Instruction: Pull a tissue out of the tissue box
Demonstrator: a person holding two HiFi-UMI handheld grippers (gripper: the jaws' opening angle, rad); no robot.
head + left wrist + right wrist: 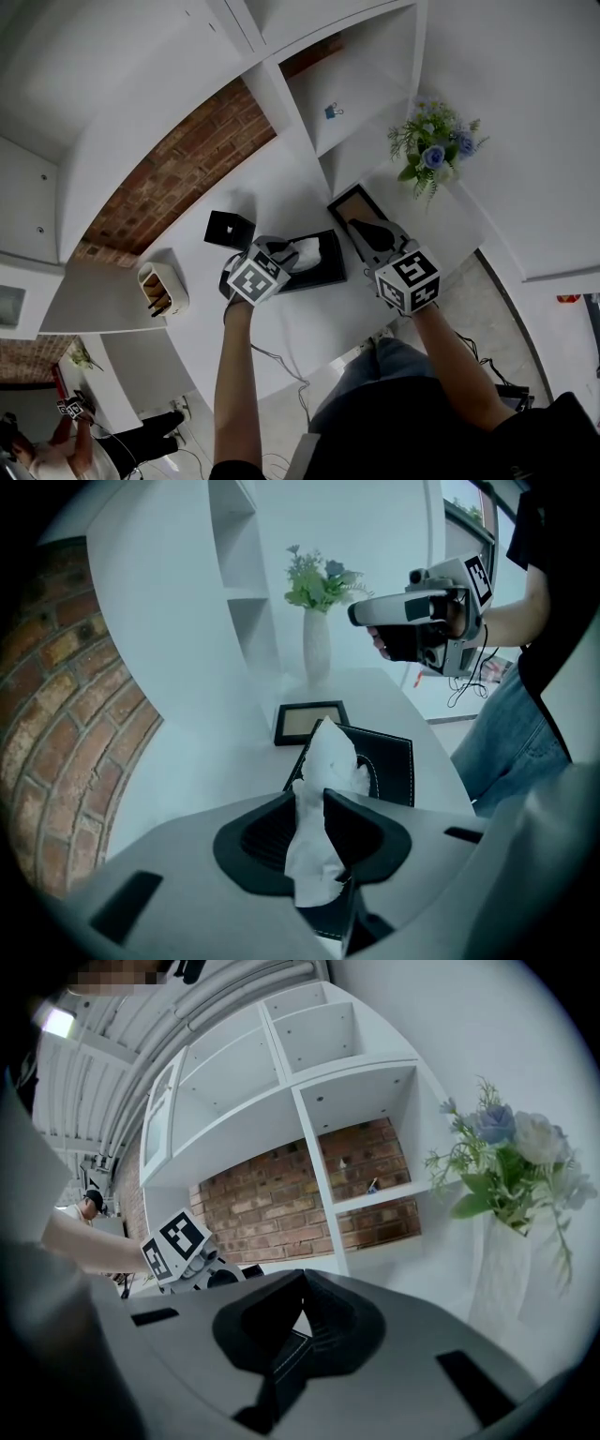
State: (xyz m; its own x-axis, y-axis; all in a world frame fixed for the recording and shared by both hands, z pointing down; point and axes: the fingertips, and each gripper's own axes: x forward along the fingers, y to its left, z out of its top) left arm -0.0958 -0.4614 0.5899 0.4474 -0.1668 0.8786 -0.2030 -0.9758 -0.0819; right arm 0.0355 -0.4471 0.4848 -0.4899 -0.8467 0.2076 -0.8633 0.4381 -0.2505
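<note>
Left tongs (310,796) are clamped on the tissue (329,754) above the box (397,767) for drawing out, while right tongs (302,1281), closed empty, are held clear.

Soft, even light with faint shadows. Strong fisheye bending and dark corners in both gripper views. A ceiling lamp (58,1021) glares at the right gripper view's upper left. The tissue (319,855), close to the lens, looks slightly soft.

No text, label, brand or number can be read anywhere.
</note>
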